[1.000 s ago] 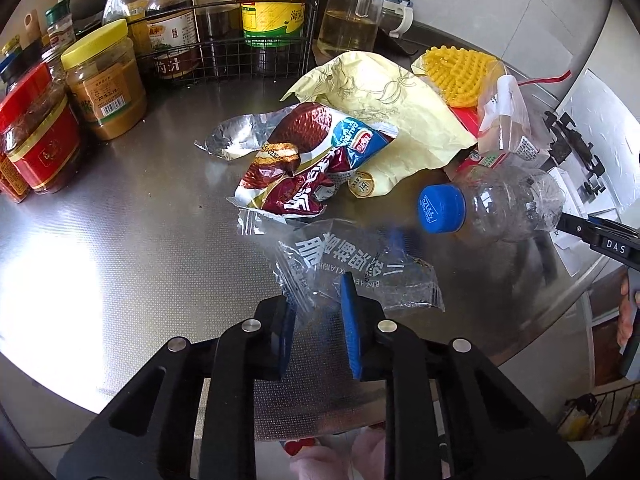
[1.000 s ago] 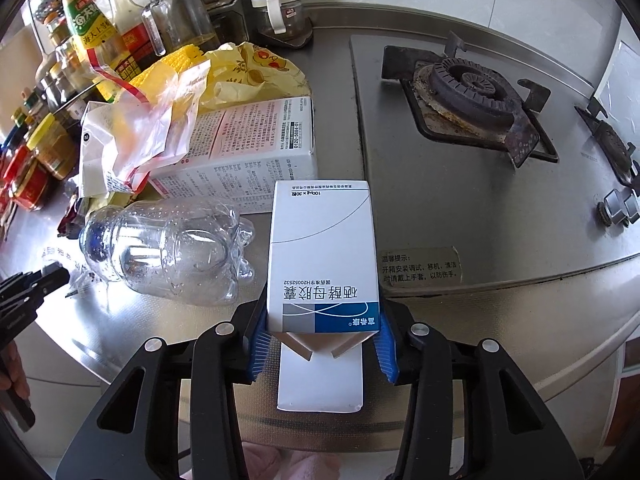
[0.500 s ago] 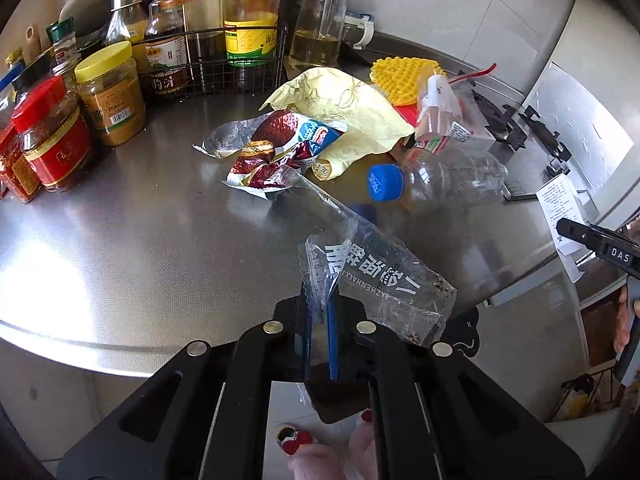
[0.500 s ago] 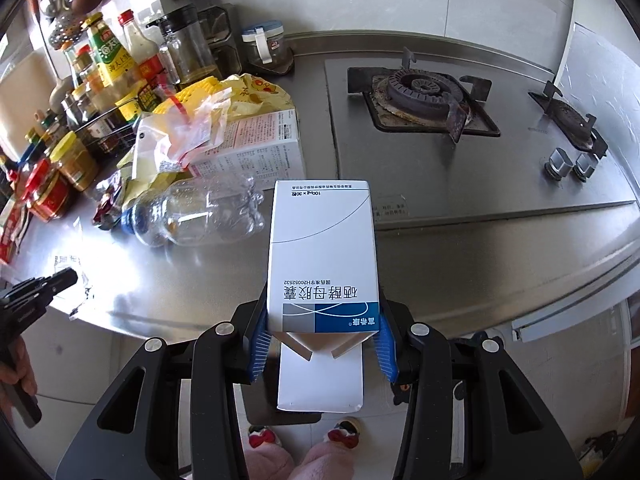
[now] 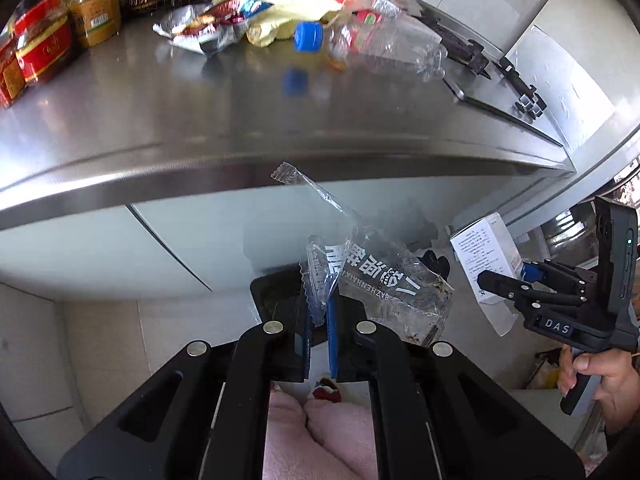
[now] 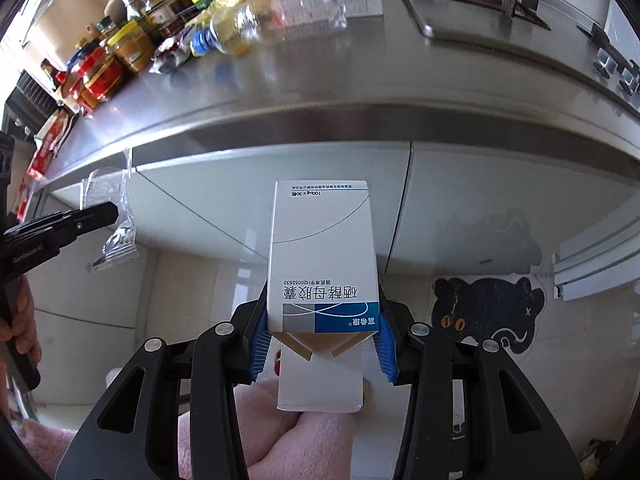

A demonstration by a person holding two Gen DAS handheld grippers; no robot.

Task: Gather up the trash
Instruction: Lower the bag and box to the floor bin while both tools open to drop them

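Between the blue pads of the left gripper (image 5: 318,334), the jaws are clenched on a clear plastic wrapper (image 5: 376,280), pinched at one edge, its long axis slanting up toward the steel bench (image 5: 160,120) edge. Right of it, the right gripper (image 6: 322,344) grasps a white and blue carton (image 6: 324,256) by its sides, long axis pointing away from the jaws toward the bench front, open flaps nearest the jaws. Both hang off the bench. On the bench top lie an empty clear bottle (image 5: 384,46) on its side, snack wrappers (image 5: 208,28) and condiment jars (image 5: 94,12).
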